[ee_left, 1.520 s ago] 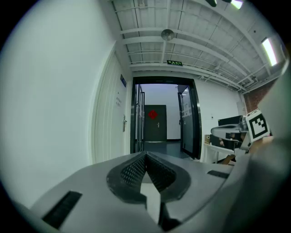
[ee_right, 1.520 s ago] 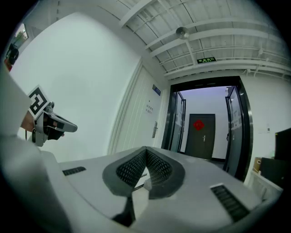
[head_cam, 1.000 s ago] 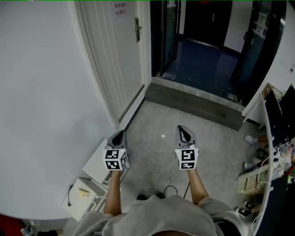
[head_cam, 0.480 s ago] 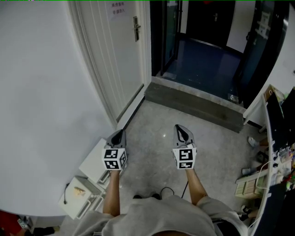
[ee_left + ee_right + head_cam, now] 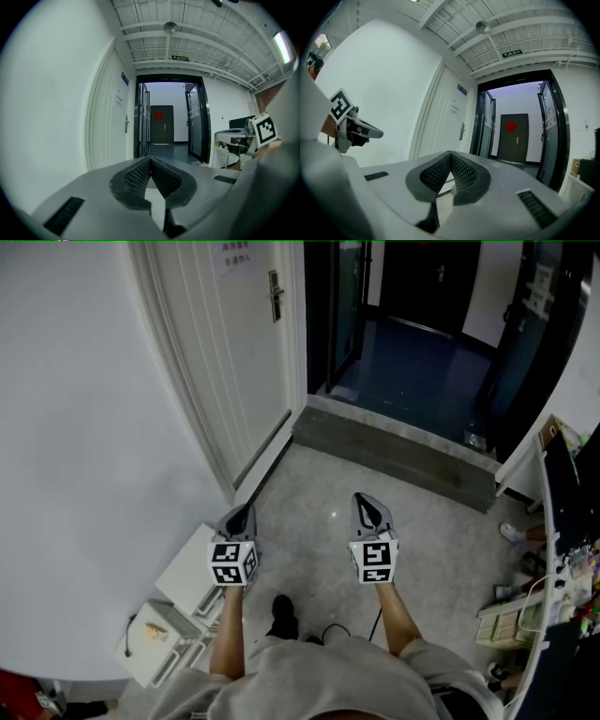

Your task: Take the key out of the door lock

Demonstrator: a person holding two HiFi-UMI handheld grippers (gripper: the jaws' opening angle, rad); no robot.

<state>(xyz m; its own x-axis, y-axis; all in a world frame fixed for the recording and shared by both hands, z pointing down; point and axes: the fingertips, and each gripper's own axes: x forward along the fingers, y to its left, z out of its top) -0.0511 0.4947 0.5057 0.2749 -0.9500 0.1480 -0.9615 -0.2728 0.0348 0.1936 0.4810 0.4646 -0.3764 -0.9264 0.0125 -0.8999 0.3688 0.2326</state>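
While held side by side above floor (image 5: 319, 549), well short of white door (image 5: 239, 352): tips pressed together on left gripper (image 5: 246, 509), same on right gripper (image 5: 364, 499), nothing clamped.

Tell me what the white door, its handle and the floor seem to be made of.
The white door looks like painted wood or board, matte, with vertical panels. The door handle seems metal: a narrow dark plate with a lever. The floor looks like polished concrete or terrazzo: grey, speckled, with a small glint.
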